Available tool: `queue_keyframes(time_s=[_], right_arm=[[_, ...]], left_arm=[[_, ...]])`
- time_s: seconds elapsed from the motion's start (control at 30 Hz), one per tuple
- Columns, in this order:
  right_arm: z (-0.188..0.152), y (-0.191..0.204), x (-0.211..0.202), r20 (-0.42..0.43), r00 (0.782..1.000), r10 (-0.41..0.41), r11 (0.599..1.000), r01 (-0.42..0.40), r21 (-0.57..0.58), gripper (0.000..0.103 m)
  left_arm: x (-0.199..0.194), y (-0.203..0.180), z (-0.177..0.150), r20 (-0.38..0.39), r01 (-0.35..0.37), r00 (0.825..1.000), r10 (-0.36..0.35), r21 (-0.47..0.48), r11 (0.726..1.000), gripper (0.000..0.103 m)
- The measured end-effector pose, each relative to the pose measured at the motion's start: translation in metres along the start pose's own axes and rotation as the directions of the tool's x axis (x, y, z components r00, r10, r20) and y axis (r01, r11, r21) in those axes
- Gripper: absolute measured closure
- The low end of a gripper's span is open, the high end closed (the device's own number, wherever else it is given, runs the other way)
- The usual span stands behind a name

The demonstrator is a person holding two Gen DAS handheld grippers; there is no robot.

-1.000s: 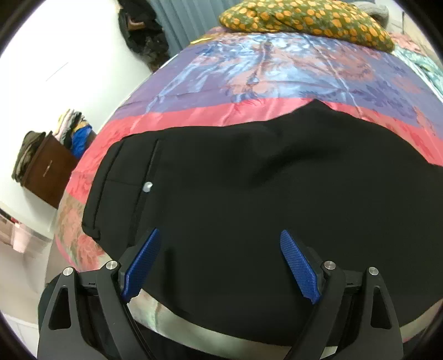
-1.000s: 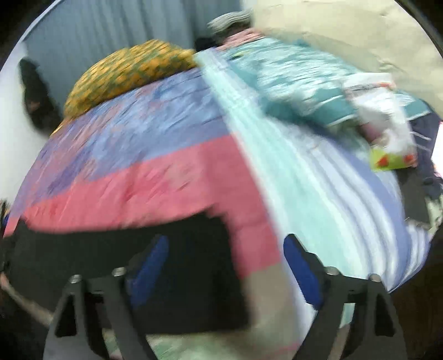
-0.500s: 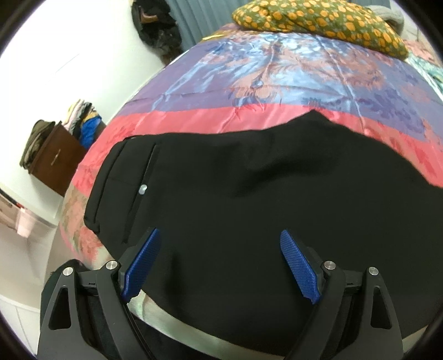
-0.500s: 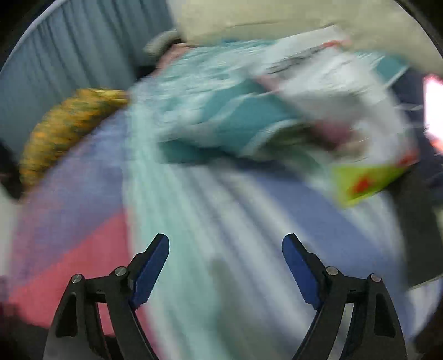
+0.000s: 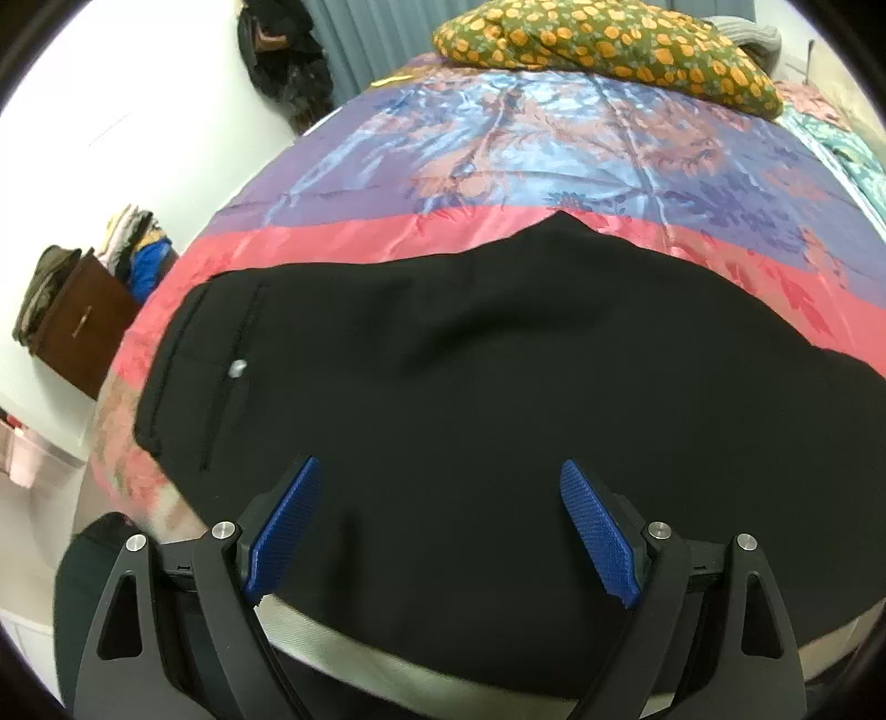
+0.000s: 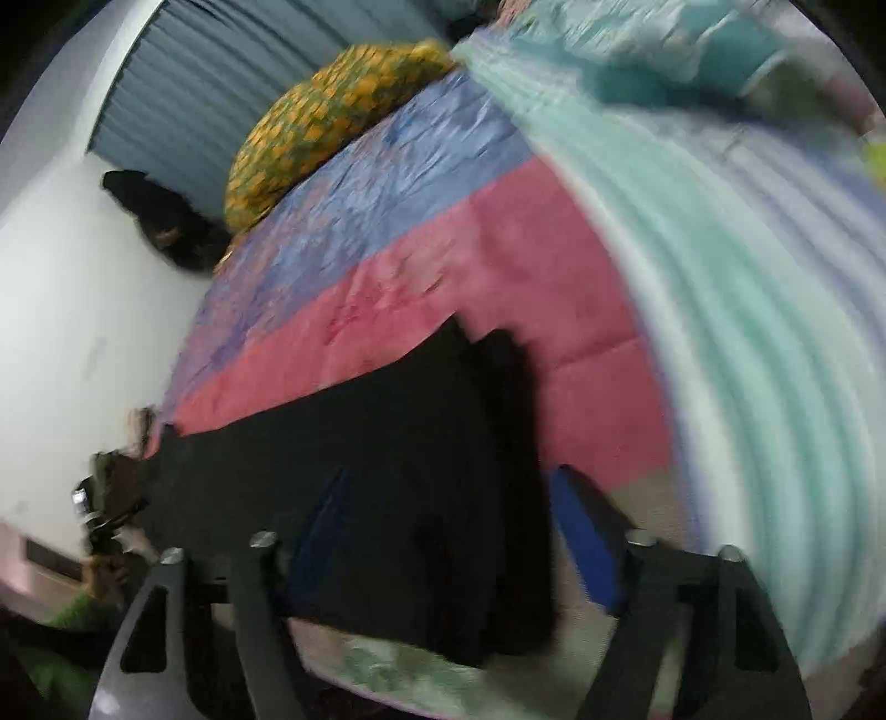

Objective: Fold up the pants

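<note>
item: black pants [image 5: 498, 376], lying flat across the near edge of the bed, on the pink band of the bedspread [image 5: 343, 238], waistband and pocket button [image 5: 238, 367] toward my left, hem end toward my right. my left claw [image 5: 437, 531] hangs wide open over the seat of the pants, nothing between its pads. my right claw [image 6: 448, 531] is over the hem end with its jaws closing; black cloth lies between the pads, but the view is blurred and i cannot tell that they press on it yet. risks, as i judge them: closing while i am moving may pinch only the top layer, so the legs slide apart when lifted; the pads may catch the slippery satin bedspread along with the cloth and drag it; the near edge of the pants sits close to the bed's edge, so a pull toward me could tip the garment off; my left claw grips nothing, so the waist end is free to shift. surface: soft bed, shiny blue-and-pink floral cover, a striped mint sheet [image 6: 747, 332] to the right. room: orange-spotted pillow [image 5: 603, 44] at the far end, grey curtain [image 6: 210, 94], white wall, dark bag hanging [image 5: 282, 61], brown cabinet [image 5: 83, 332] stacked with clothes.
</note>
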State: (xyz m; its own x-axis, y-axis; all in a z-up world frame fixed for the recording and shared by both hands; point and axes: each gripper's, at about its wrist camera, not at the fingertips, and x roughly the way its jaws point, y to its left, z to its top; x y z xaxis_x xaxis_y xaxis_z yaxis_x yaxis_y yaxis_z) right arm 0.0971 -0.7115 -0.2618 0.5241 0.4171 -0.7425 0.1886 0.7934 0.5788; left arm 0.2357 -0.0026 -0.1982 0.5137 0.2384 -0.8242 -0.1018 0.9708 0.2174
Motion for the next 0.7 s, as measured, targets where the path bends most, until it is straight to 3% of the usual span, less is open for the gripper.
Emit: queue_keyframes(time_s=[0.07, 0.1, 0.13, 0.17, 0.23, 0.3, 0.37, 0.47, 0.6, 0.63, 0.7], right_arm=[[-0.009, 0.002, 0.004, -0.038, 0.999, 0.001, 1.0, -0.001, -0.011, 0.042], [-0.01, 0.002, 0.004, -0.039, 0.999, 0.006, 1.0, -0.005, 0.01, 0.066], [-0.013, -0.002, 0.004, -0.05, 0.998, 0.029, 0.998, -0.026, 0.053, 0.084], [-0.018, -0.003, 0.003, -0.057, 0.996, 0.069, 0.995, -0.065, 0.081, 0.089], [-0.024, 0.015, -0.003, -0.031, 0.995, 0.093, 0.993, -0.09, 0.078, 0.09], [-0.03, 0.032, -0.008, 0.019, 0.985, 0.171, 0.978, -0.172, 0.114, 0.09], [-0.039, 0.056, -0.018, 0.1, 0.947, 0.304, 0.934, -0.317, 0.166, 0.09], [-0.05, 0.122, -0.015, 0.169, 0.857, 0.486, 0.845, -0.511, 0.16, 0.09], [-0.057, 0.216, 0.028, 0.199, 0.753, 0.628, 0.741, -0.656, 0.141, 0.09], [-0.059, 0.248, 0.047, 0.19, 0.742, 0.644, 0.733, -0.668, 0.126, 0.09], [-0.065, 0.309, 0.092, 0.16, 0.75, 0.642, 0.747, -0.659, 0.088, 0.09]], left_arm=[[-0.002, 0.01, -0.003, 0.003, -0.006, 1.0, 0.006, -0.017, 1.0, 0.014], [-0.002, 0.018, -0.005, 0.001, -0.008, 1.0, 0.008, -0.036, 0.999, 0.014], [-0.002, 0.023, -0.006, -0.002, -0.009, 1.0, 0.009, -0.049, 0.999, 0.014], [-0.002, 0.03, -0.008, -0.005, -0.008, 1.0, 0.008, -0.07, 0.998, 0.014], [-0.004, 0.041, -0.011, 0.0, -0.002, 1.0, 0.002, -0.099, 0.995, 0.014], [-0.005, 0.049, -0.015, 0.013, 0.009, 1.0, -0.007, -0.113, 0.994, 0.014], [-0.005, 0.052, -0.02, 0.021, 0.02, 1.0, -0.018, -0.11, 0.994, 0.014], [-0.003, 0.054, -0.027, 0.03, 0.052, 0.998, -0.049, -0.108, 0.993, 0.014], [0.001, 0.063, -0.035, 0.037, 0.119, 0.993, -0.115, -0.136, 0.983, 0.014], [0.001, 0.065, -0.036, 0.038, 0.129, 0.991, -0.125, -0.142, 0.982, 0.014], [0.003, 0.072, -0.04, 0.039, 0.157, 0.987, -0.153, -0.145, 0.977, 0.014]])
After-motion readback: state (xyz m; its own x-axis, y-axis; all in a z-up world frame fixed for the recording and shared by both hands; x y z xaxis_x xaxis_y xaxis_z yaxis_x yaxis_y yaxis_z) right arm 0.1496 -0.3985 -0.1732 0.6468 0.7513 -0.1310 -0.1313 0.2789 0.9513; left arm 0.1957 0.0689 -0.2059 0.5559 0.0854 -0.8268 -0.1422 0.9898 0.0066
